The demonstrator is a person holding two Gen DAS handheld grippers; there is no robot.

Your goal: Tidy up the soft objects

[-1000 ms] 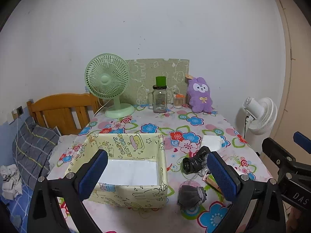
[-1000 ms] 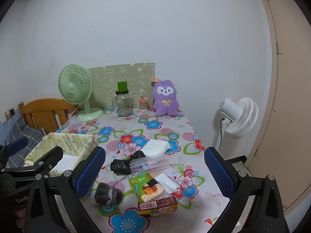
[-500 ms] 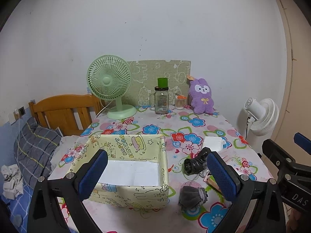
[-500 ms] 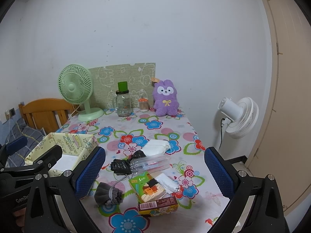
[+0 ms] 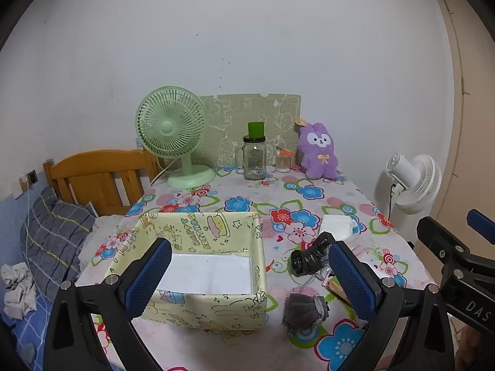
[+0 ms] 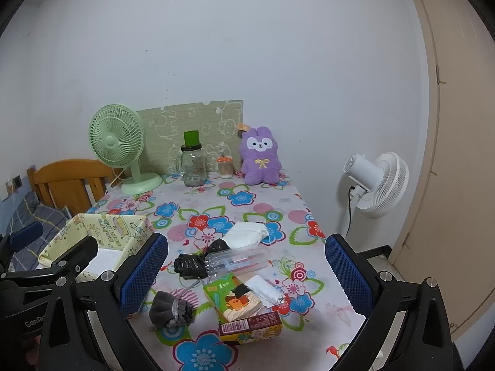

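Two grippers up over the near edge of a flowery tablecloth (image 6: 247,198), both with blue pads wide apart and nothing between them: left gripper (image 5: 247,278) above the yellow cartoon storage box (image 5: 216,306), right gripper (image 6: 246,273) further right above the small things. Inside the box, only a white bottom. Just right of the box, near the front, a grey drawstring pouch (image 6: 171,309), lying on the cloth. A little farther back, a crumpled black plastic bag (image 6: 190,264) touching a clear plastic pencil case (image 6: 238,261), and beyond those a white folded cloth (image 6: 247,235). Right of the pouch, a colourful snack box (image 6: 244,312) with a small white packet (image 6: 264,289) on top. Far at the back by the wall, a green desk fan (image 6: 119,145) on the left, a glass jar with a green cup on its lid (image 6: 193,162), a little toothpick jar (image 6: 225,165), and a purple bunny plush (image 6: 261,156) sitting upright. Off the table on the right, a white floor fan (image 6: 376,182); on the left, a wooden chair (image 5: 96,179).
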